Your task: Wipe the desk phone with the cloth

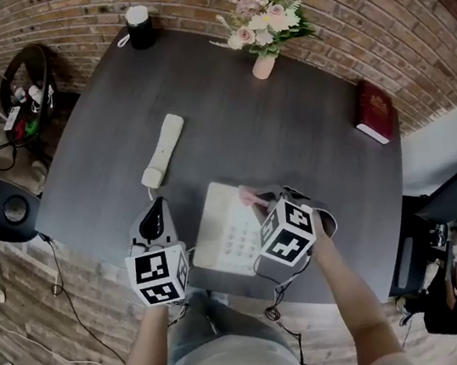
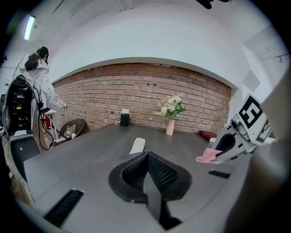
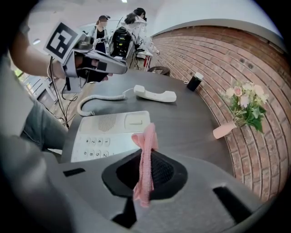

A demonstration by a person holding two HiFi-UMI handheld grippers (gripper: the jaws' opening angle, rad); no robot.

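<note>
Desk phone (image 1: 230, 235) sits at the near edge of the dark table (image 1: 282, 139), right in front of the person, with its handset (image 1: 163, 151) off the base and lying apart toward the left-middle of the tabletop. The right gripper (image 1: 263, 201) is over the phone's far right corner, its jaws clamped on a pink cloth (image 1: 251, 196); whether the cloth touches the phone cannot be told. The left gripper (image 1: 153, 219) is just left of the phone, by the table's near-left edge, jaws pressed together with nothing between them. Beyond the phone a broad bare stretch of table runs to the flower vase (image 1: 265, 64) near the far side. A black cup (image 1: 139, 26) stands at the far edge and a red book (image 1: 373, 110) close to the right edge, all well apart from the grippers. The head view hides the right jaws behind the marker cube. The right gripper view shows the cloth strip pinched upright between them, the phone's keypad (image 3: 93, 148), its speaker grille, and the coiled cord (image 3: 97, 97) curving from the handset. The left gripper view looks across the table at the handset and the brick wall (image 2: 145, 98). It catches the cloth hanging at the right gripper's tip, and a person (image 2: 40, 79) standing at the far left.
</note>
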